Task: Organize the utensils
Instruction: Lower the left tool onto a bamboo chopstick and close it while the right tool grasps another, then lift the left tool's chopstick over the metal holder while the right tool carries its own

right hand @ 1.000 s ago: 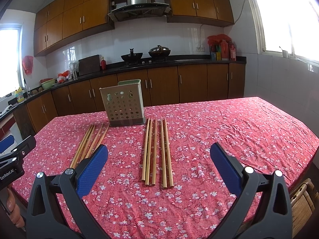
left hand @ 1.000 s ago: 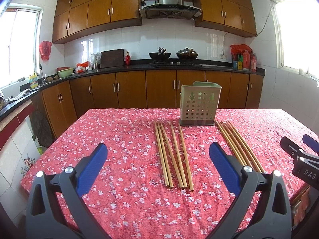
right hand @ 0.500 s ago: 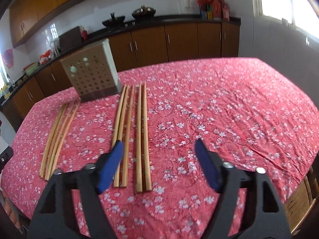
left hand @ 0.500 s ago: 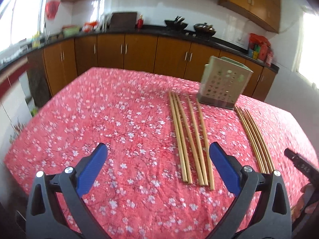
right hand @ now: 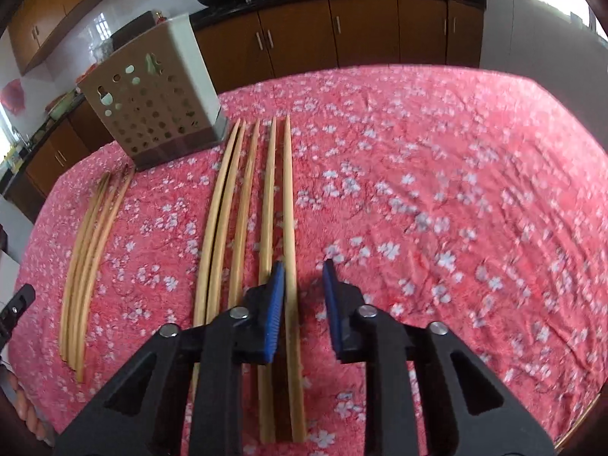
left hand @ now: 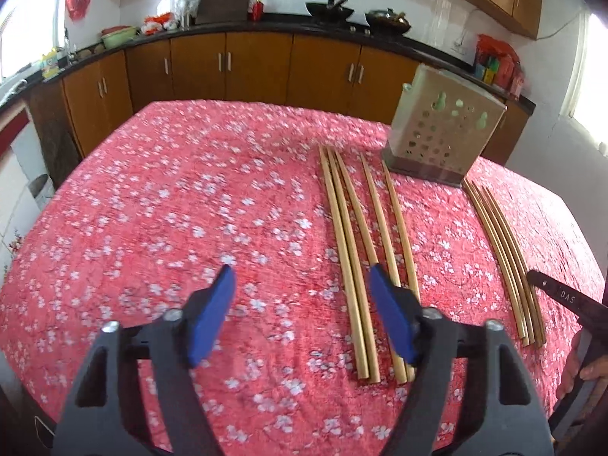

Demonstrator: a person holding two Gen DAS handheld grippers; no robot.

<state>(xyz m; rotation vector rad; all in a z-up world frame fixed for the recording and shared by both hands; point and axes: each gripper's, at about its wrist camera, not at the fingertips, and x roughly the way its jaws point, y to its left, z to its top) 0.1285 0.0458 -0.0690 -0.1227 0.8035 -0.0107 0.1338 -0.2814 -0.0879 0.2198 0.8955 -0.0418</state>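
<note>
Two groups of long bamboo chopsticks lie on the red floral tablecloth. In the left wrist view one group (left hand: 364, 250) lies ahead and the other (left hand: 505, 250) to the right. A perforated pale green utensil holder (left hand: 440, 140) stands upright behind them. My left gripper (left hand: 304, 288) is open and empty, just left of the near ends of its group. In the right wrist view my right gripper (right hand: 302, 283) is partly closed but still open, low over the rightmost chopstick (right hand: 290, 235) of its group. The holder (right hand: 152, 102) stands at the back left.
The table's near edge runs just below both grippers. Brown kitchen cabinets (left hand: 228, 68) and a dark counter with woks stand beyond the table's far edge. The right gripper's handle and a hand show at the right edge of the left wrist view (left hand: 570, 304).
Both grippers have tilted down and moved forward and lower toward the chopsticks. Both jaws have narrowed, the right gripper's much more.
</note>
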